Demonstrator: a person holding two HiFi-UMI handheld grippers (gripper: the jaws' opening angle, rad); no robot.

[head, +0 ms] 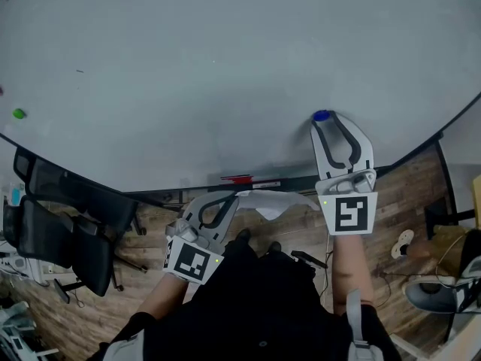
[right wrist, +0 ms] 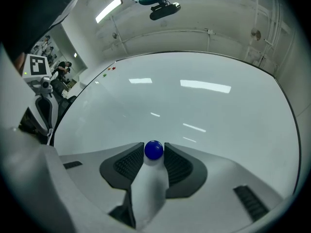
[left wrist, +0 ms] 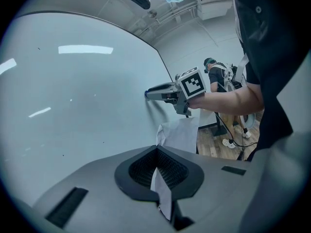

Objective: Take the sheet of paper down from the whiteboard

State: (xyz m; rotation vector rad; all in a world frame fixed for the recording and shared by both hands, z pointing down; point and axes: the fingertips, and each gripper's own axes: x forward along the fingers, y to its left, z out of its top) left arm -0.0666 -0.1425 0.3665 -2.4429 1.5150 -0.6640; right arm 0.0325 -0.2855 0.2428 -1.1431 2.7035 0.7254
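Now the sheet of paper (head: pixel 274 201) is off the whiteboard (head: pixel 225 66), hanging just below its lower edge, with one edge pinched in the clenched left gripper (head: pixel 228 198). That hold looks thin, so a tug or twist could crease the sheet or let it slip. Near the same edge, the right gripper (head: pixel 325 123) has its jaws apart on either side of the blue magnet (right wrist: pixel 154 150), apparently not squeezing. A crooked withdrawal could clip the magnet and knock it off the whiteboard.
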